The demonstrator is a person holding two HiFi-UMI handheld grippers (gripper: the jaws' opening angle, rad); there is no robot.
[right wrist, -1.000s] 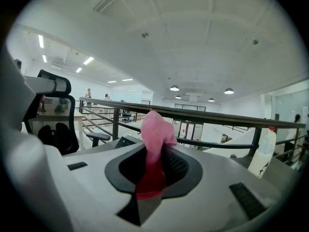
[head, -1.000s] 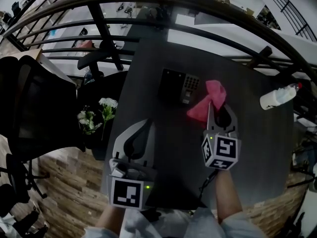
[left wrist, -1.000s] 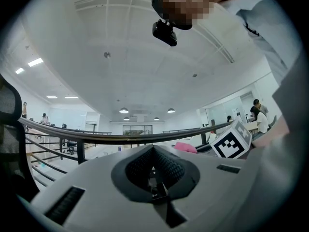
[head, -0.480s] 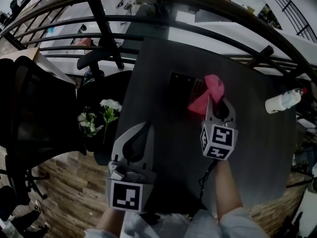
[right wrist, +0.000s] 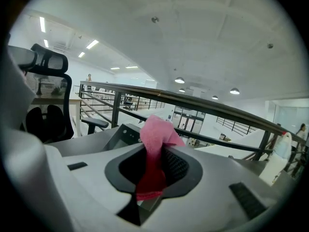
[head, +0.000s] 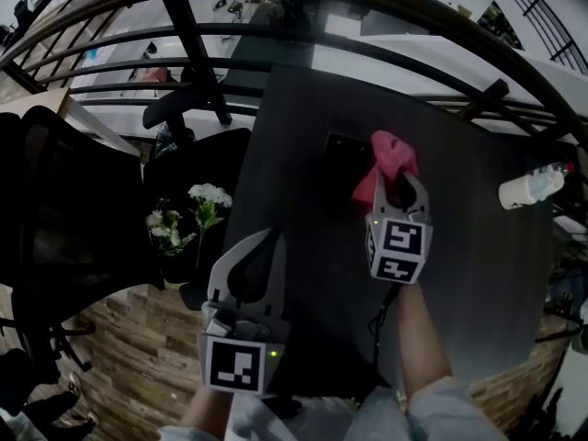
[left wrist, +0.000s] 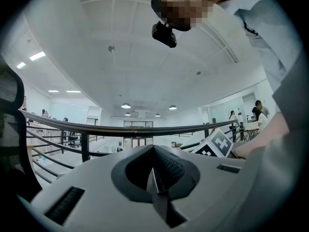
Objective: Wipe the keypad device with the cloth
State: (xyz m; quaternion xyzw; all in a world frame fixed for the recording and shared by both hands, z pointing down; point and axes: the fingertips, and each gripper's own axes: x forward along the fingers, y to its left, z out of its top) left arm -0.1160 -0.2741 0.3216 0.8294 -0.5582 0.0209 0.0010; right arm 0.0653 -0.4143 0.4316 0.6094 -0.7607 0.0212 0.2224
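Moved up-frame since earlier, the right claw (head: 397,178), clamped on the pink cloth (head: 390,157), hides the right end of the keypad device (head: 346,151). Its long axis runs left-right; the left claw (head: 268,239) is closed, empty.

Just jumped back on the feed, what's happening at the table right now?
A person works with two handheld grippers. The right gripper is shut on the pink cloth, holding it over the keypad device on the dark table; contact can't be confirmed. The left gripper is shut and empty, by the table's near left edge.
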